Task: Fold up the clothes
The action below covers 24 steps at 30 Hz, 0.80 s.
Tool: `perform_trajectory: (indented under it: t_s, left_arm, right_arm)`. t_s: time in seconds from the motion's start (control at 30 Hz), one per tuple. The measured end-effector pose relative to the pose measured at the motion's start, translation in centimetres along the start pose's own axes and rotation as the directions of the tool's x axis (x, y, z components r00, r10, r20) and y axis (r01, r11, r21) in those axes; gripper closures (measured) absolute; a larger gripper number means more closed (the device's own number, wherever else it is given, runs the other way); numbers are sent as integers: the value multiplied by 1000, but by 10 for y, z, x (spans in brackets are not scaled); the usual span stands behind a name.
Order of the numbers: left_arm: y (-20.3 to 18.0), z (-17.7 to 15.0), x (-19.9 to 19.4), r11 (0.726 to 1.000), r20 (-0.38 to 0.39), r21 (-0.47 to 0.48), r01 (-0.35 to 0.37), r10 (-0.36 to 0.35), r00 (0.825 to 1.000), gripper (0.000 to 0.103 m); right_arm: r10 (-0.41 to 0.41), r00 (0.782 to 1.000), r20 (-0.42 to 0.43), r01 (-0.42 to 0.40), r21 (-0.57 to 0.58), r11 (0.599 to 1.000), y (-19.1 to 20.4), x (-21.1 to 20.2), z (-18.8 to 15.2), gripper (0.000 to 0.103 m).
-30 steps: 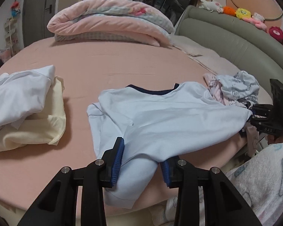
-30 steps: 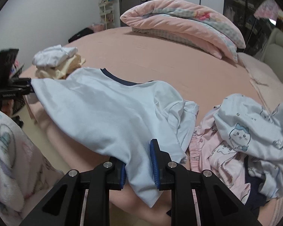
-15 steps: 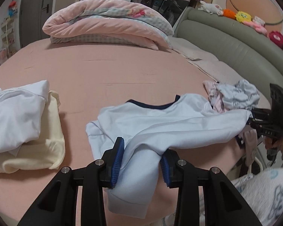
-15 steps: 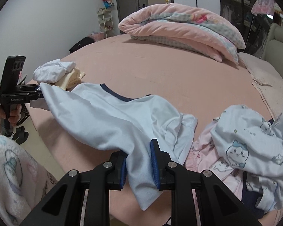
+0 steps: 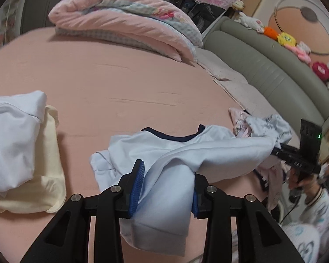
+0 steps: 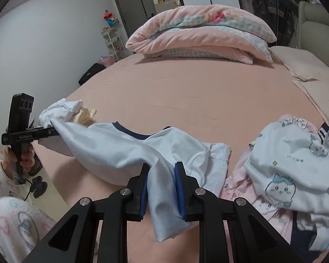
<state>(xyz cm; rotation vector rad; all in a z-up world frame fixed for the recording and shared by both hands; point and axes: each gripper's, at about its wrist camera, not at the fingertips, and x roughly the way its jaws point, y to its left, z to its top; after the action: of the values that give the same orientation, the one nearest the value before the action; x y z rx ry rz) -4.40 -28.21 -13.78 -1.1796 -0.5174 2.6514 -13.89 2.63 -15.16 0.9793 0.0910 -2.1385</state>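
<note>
A light blue T-shirt [image 5: 208,151] with a navy collar lies at the near edge of the pink bed [image 5: 98,83], its collar end resting on the sheet. My left gripper [image 5: 166,186] is shut on one bottom corner, with cloth bunched between the blue pads. My right gripper [image 6: 161,186] is shut on the other corner of the T-shirt [image 6: 120,151]. The hem hangs stretched and sagging between them, lifted off the sheet. Each gripper shows in the other's view: the right gripper [image 5: 296,160], the left gripper [image 6: 33,134], each in a person's hand.
A folded white and cream stack [image 5: 15,144] sits left of the shirt. A loose pile of printed and pink garments [image 6: 296,164] lies to its right. A folded pink duvet [image 5: 125,28] is at the far side, beside a grey headboard [image 5: 274,72] with plush toys.
Both grippers have lifted the hem and drawn it toward the bed's near edge. The shirt lay spread out before; now it is bunched and sagging between them.
</note>
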Motion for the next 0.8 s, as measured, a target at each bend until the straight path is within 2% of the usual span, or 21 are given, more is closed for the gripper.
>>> perform_trajectory:
  t_s: [0.2, 0.27, 0.33, 0.4, 0.63, 0.8]
  left_arm:
    - [-1, 13, 12, 999, -26, 16, -36, 36, 999, 67]
    - [2, 16, 16, 999, -29, 4, -51, 51, 998, 57]
    - [9, 19, 21, 998, -42, -29, -56, 55, 998, 40]
    - [17, 21, 26, 996, -57, -72, -44, 40, 998, 34]
    - [29, 17, 31, 991, -58, -127, -29, 21, 998, 25]
    - [33, 18, 27, 988, -68, -152, -1, -9, 998, 24]
  right_arm:
    - [-10, 1000, -3, 10, 25, 1000, -7, 9, 10, 83]
    - [-10, 1000, 3, 10, 46, 999, -10, 12, 13, 82]
    - [-6, 1000, 0, 6, 75, 997, -16, 16, 14, 82]
    - [-12, 1000, -16, 13, 98, 995, -23, 23, 15, 82]
    - [0, 1000, -31, 6, 197, 980, -43, 34, 13, 65]
    - [29, 999, -29, -21, 248, 969, -54, 36, 11, 57]
